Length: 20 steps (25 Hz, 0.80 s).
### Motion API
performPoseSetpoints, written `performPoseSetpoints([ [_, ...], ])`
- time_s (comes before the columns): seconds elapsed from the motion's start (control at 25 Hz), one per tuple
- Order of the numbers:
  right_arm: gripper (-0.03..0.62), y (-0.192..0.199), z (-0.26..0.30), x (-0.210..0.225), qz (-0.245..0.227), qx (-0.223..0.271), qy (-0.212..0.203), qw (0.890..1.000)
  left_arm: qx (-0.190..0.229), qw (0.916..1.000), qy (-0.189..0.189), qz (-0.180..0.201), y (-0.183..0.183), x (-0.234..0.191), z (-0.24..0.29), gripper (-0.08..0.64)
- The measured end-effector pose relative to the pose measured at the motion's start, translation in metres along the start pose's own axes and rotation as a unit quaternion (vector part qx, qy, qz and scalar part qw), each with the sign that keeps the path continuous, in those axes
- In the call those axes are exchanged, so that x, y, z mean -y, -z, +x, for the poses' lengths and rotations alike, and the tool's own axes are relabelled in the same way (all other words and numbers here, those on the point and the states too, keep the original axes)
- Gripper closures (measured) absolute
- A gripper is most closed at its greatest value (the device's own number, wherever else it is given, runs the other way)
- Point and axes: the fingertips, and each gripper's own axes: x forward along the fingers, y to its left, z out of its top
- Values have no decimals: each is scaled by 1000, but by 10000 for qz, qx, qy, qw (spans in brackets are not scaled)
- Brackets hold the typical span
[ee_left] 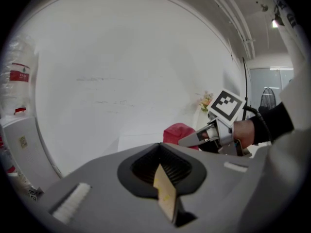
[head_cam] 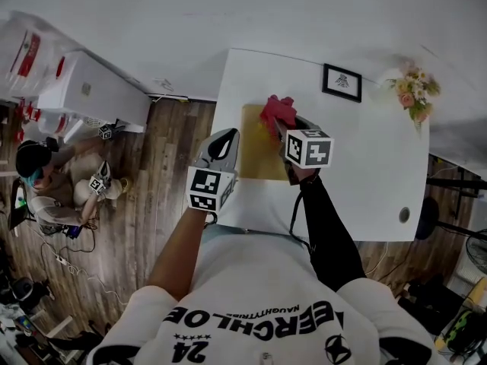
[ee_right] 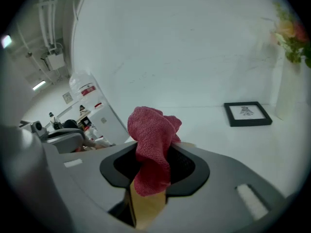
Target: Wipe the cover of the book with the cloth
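Right hand-held gripper (ee_right: 147, 198) pinches the cloth (ee_right: 153, 135), seemingly touching book (head_cam: 259, 162).

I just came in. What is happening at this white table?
A person works at the white table with two hand-held grippers. The right gripper has its tongs shut on a red cloth, held over the yellow book. The left gripper seems to clamp the book's left edge, steadying it.

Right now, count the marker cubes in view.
4: one on the left gripper, one on the right gripper, two marker cubes by the seated person at left; others may be hidden.
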Motion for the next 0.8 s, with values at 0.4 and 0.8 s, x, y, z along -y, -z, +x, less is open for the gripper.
performPoseSetpoints([
  [0.4,456,51,33,-86,-1051,-985,-677,9873,12,9997,-237,-73,5,-8,-20,506],
  [0.8,456,51,8,-34,-980,-884,-3,9913,33,9998,-163,-134,4,-7,-19,506],
])
